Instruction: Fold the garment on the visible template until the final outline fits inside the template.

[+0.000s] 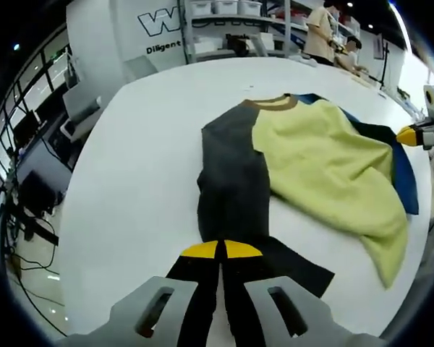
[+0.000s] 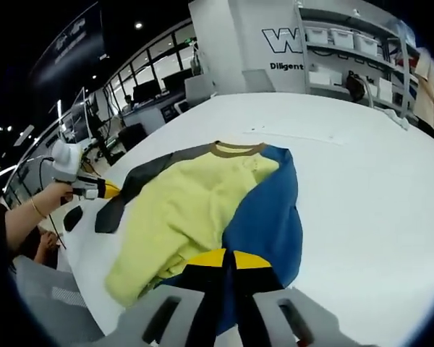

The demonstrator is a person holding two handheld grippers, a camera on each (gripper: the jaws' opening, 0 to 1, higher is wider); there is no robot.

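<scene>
Spread across the white table (image 1: 130, 181): a garment (image 1: 318, 166) with a yellow body, dark grey sleeve, blue sleeve and brown collar. Left gripper (image 1: 221, 250) pressed shut on the grey sleeve's edge, yellow tips together. Right gripper (image 2: 229, 257) likewise clamped tight on the blue sleeve's edge. Shelving (image 2: 354, 50) at the back.

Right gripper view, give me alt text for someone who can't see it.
A yellow, blue and dark grey shirt lies partly folded on a white table. The right gripper is shut on its blue sleeve; the left gripper meets the grey sleeve.
</scene>
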